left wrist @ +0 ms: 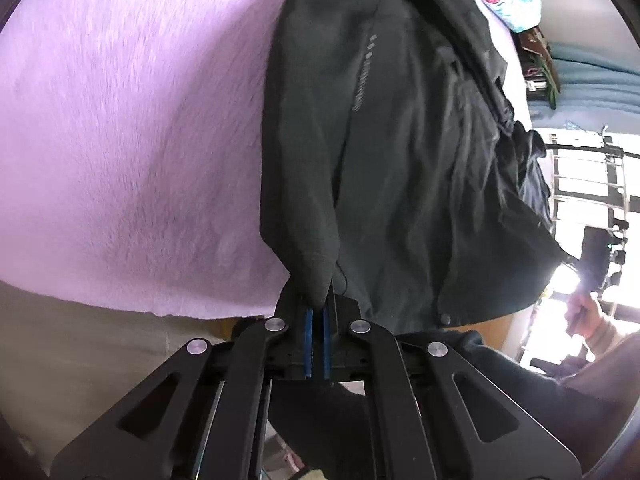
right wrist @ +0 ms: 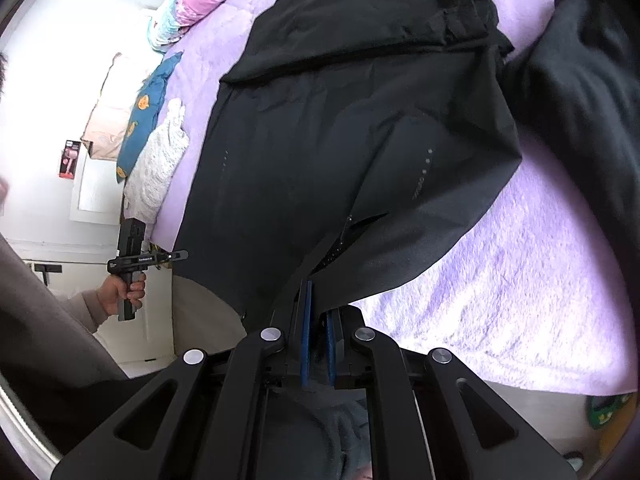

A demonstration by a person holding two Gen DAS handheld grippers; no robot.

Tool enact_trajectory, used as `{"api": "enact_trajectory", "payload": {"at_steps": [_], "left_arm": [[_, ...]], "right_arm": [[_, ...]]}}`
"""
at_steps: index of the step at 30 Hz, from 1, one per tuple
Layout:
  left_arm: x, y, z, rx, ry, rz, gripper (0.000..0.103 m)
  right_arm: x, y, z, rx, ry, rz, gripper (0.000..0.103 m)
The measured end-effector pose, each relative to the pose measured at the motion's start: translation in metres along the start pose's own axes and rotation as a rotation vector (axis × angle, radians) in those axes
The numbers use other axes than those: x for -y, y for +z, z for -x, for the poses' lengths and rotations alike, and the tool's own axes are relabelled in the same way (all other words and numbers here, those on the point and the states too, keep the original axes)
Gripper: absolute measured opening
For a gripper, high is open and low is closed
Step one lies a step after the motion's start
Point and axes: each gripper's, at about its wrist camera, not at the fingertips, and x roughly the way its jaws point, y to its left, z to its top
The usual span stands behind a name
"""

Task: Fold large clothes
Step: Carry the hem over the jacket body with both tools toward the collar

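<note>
Large dark grey-black fabric jacket (right wrist: 320,128) on fluffy lilac bed cover (left wrist: 120,140): soft, limp, light. Left claw (left wrist: 318,320) clenched on cuff; right claw (right wrist: 318,320) clenched on hem edge.

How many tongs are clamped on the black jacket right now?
2. The left tongs pinch a sleeve end; the right tongs pinch the black jacket at its near hem, by the zipper.

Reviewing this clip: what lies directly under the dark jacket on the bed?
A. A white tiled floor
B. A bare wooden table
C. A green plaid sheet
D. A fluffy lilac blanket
D: in both wrist views the dark jacket rests on a fluffy lilac blanket, which spreads out on either side of it.
</note>
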Motion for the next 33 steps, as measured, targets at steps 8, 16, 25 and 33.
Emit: {"api": "enact_trajectory", "payload": {"at_steps": [8, 16, 25, 33], "left_arm": [[0.036, 0.036, 0.056, 0.042, -0.102, 0.103, 0.002], [0.088, 0.081, 0.068, -0.037, -0.055, 0.057, 0.002], [0.091, 0.081, 0.064, -0.041, -0.076, 0.099, 0.002], [0.094, 0.088, 0.074, -0.051, -0.077, 0.099, 0.002]], "right_arm": [[-0.001, 0.032, 0.040, 0.076, 0.054, -0.007, 0.006], [0.031, 0.058, 0.067, 0.137, 0.069, -0.071, 0.001], [0.096, -0.011, 0.000, -0.043, -0.066, -0.277, 0.095], [0.159, -0.108, -0.072, -0.115, 0.011, -0.494, 0.094]]}}
